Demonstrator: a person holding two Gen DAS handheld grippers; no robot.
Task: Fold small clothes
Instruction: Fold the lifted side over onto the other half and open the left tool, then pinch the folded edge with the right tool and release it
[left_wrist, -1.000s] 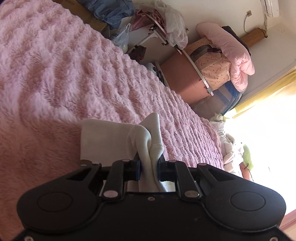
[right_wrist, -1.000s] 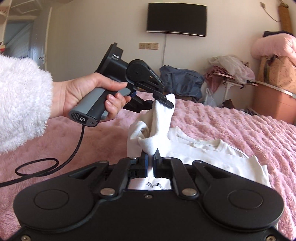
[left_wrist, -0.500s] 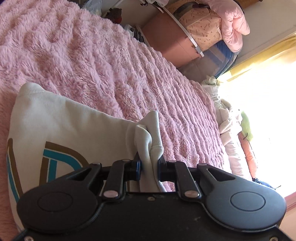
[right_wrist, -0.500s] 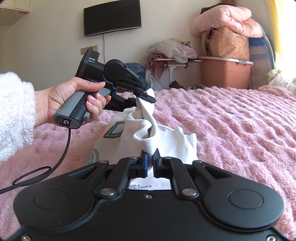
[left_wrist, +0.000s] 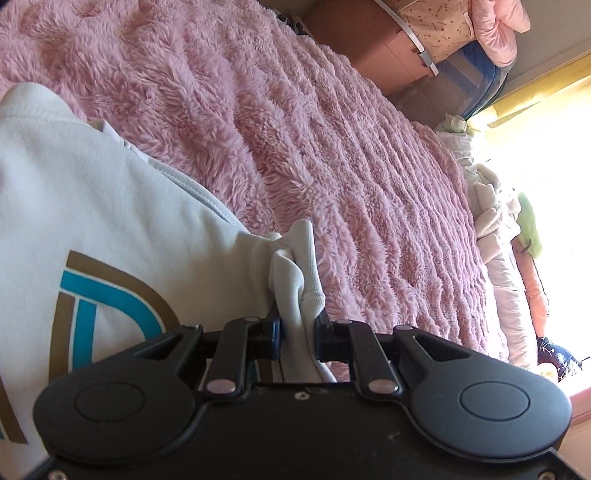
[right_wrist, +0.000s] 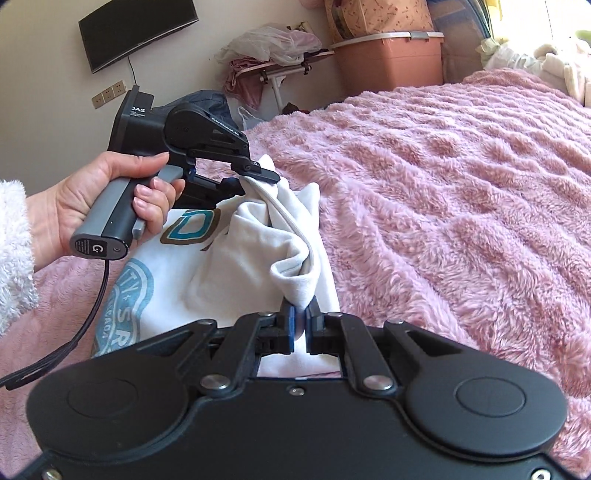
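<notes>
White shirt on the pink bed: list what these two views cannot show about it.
- White shirt, lower part: right wrist view, hidden behind the right gripper body.
- Printed logo: left wrist view, cut by the left edge and the left gripper.
- Round print's lettering: right wrist view, wrapped around a fold, unreadable.
</notes>
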